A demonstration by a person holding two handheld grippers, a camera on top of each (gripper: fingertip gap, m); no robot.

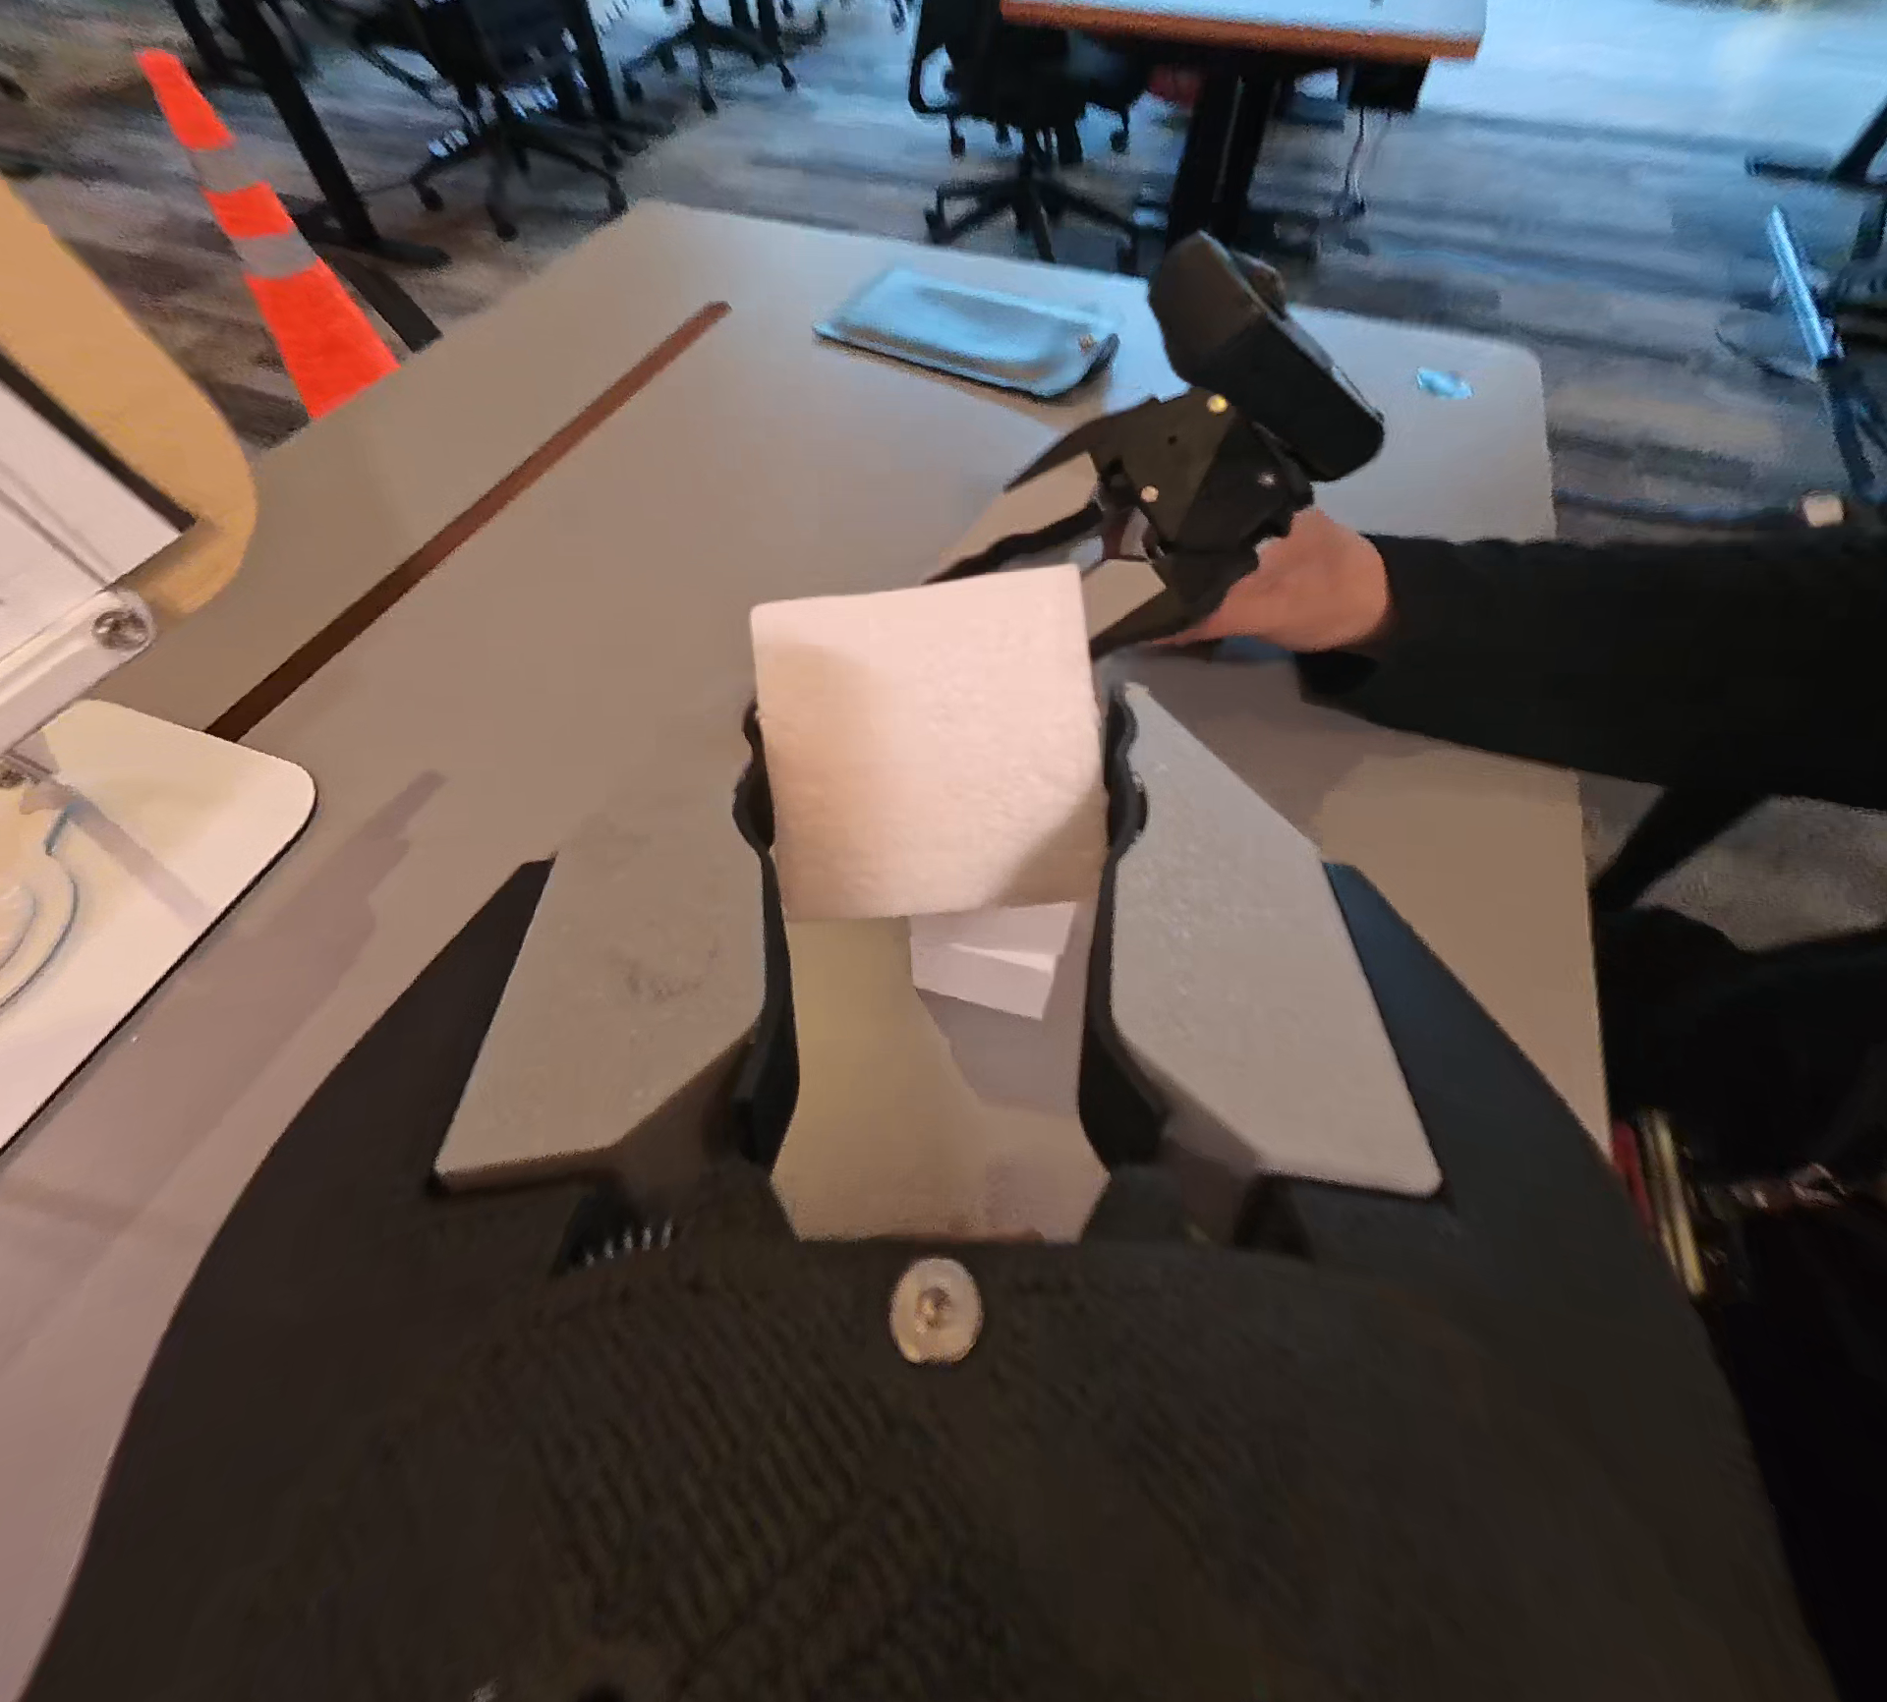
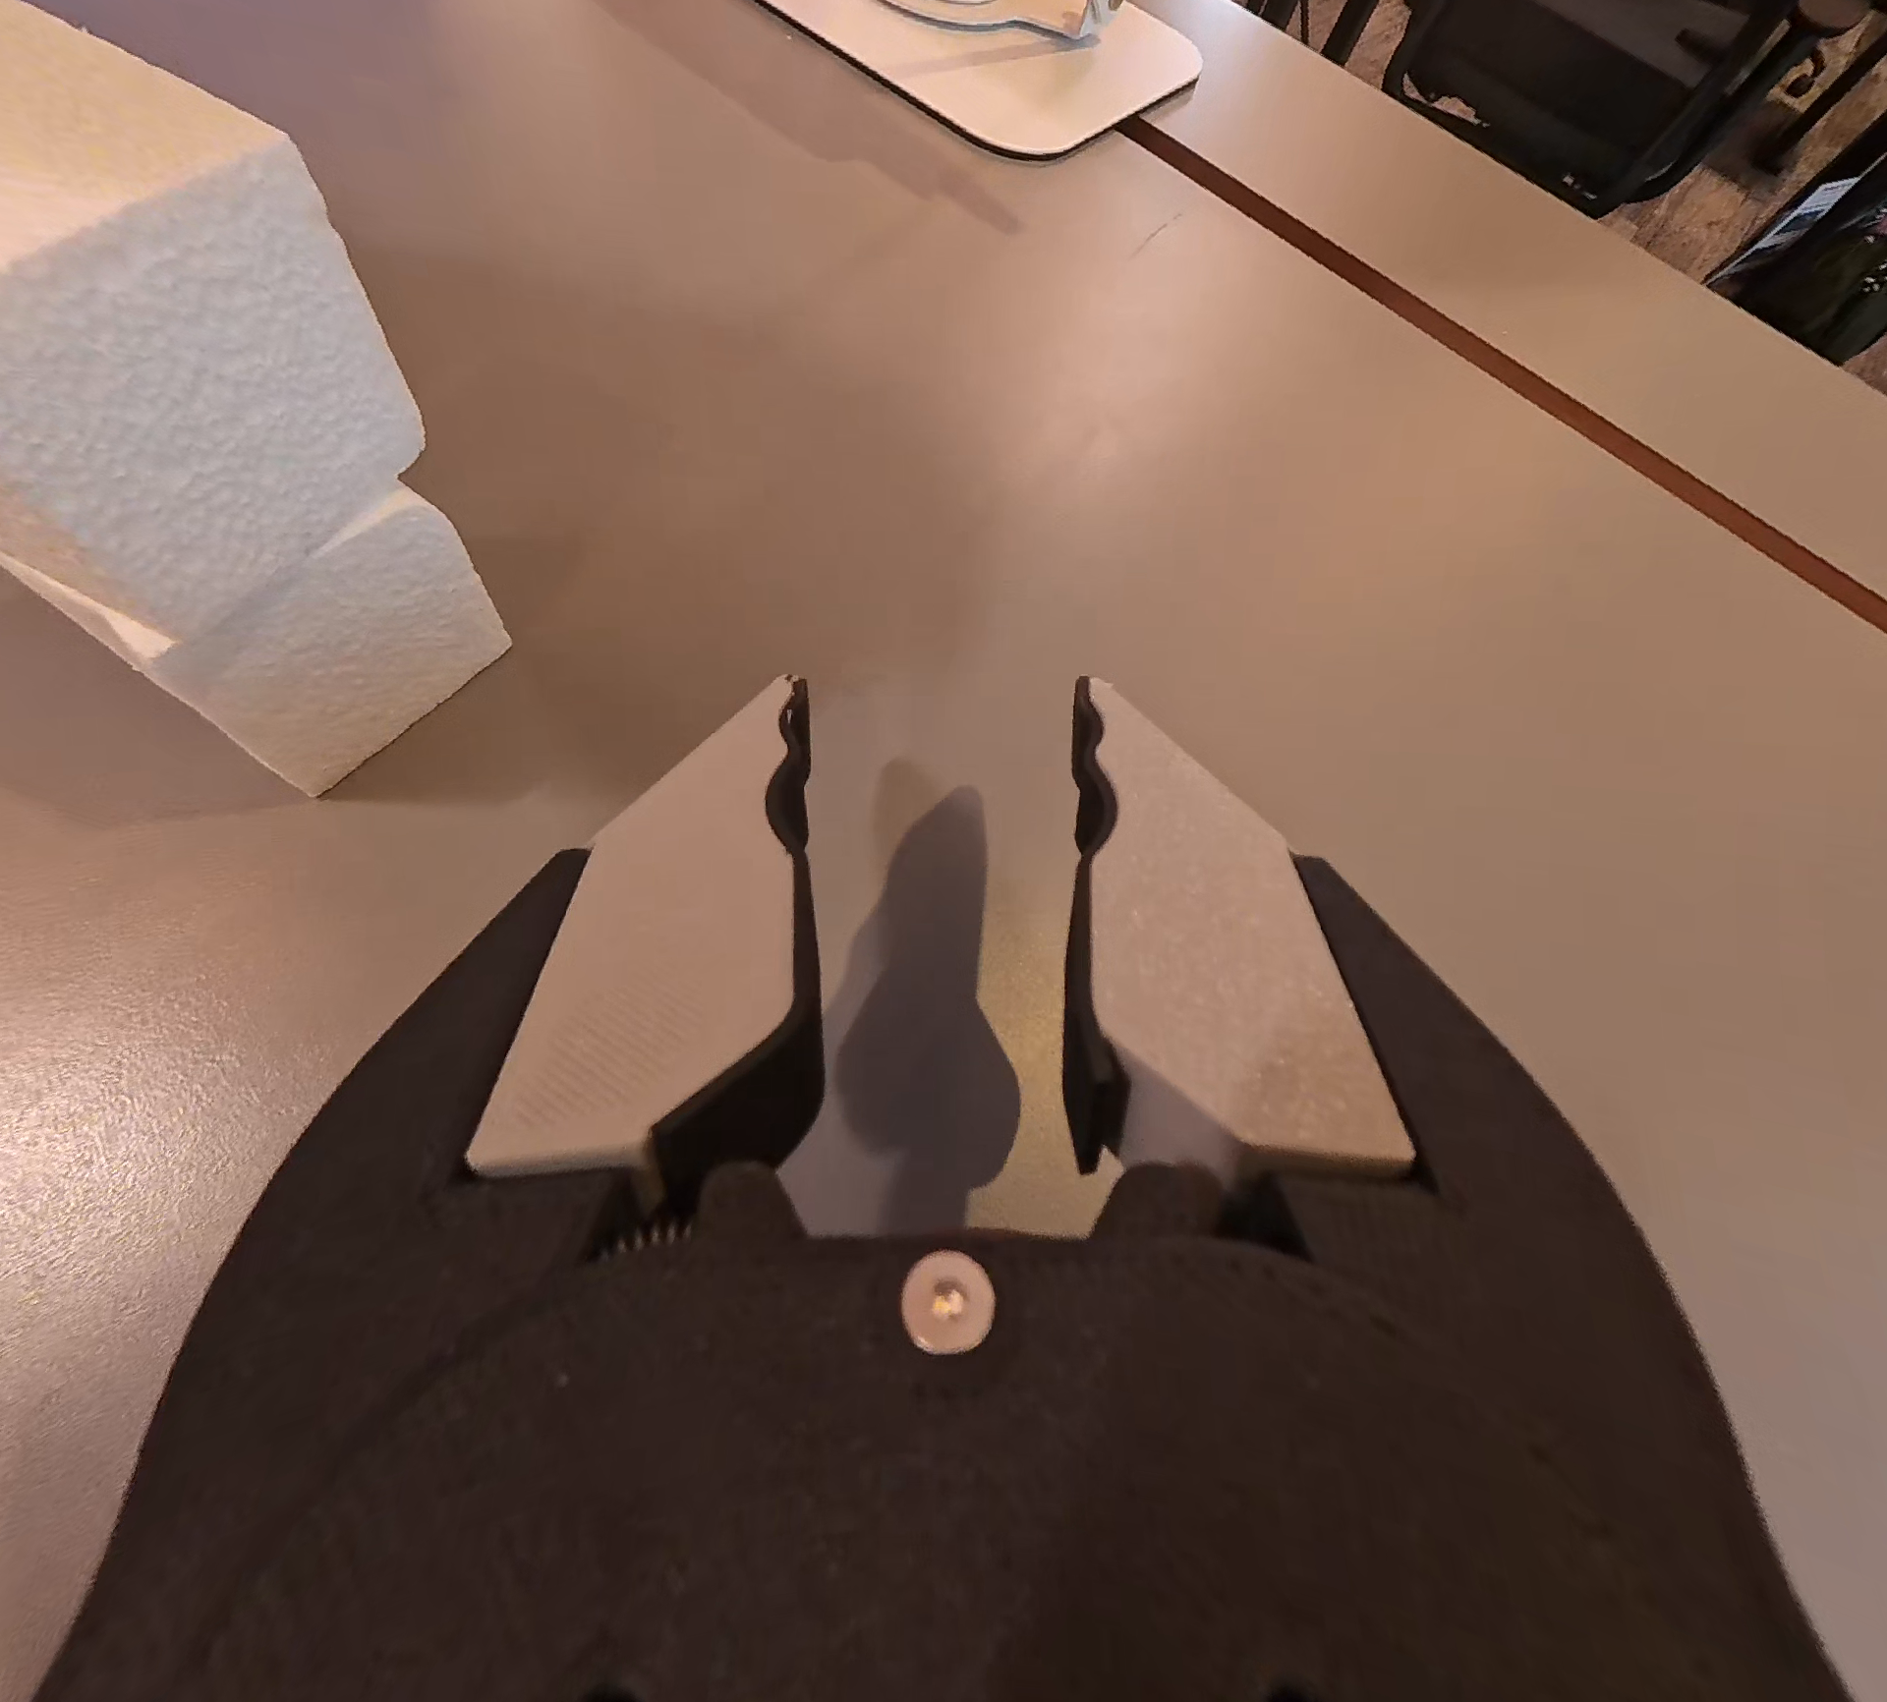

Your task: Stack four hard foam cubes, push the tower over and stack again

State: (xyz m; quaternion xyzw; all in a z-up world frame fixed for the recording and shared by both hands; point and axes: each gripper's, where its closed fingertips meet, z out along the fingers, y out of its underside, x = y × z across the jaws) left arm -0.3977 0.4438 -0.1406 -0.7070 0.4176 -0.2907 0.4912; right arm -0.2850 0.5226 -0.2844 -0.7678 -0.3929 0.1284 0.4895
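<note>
The left gripper [image 1: 927,785] is clamping one white foam cube [image 1: 919,734] above a second cube [image 1: 996,964] mid-frame. The right gripper [image 2: 939,734] is gaping empty over bare table [image 2: 1021,428], two stacked cubes [image 2: 204,428] sitting at left.

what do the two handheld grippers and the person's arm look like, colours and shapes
Both the left gripper and the right gripper have black ribbed bodies, a silver screw, and angular grey fingers with wavy black inner edges. The person's arm wears a black sleeve.

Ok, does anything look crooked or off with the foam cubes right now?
Yes. In the right wrist view the upper cube sits twisted and overhanging the lower cube. The left gripper holds another cube tilted. No damage shows.
</note>
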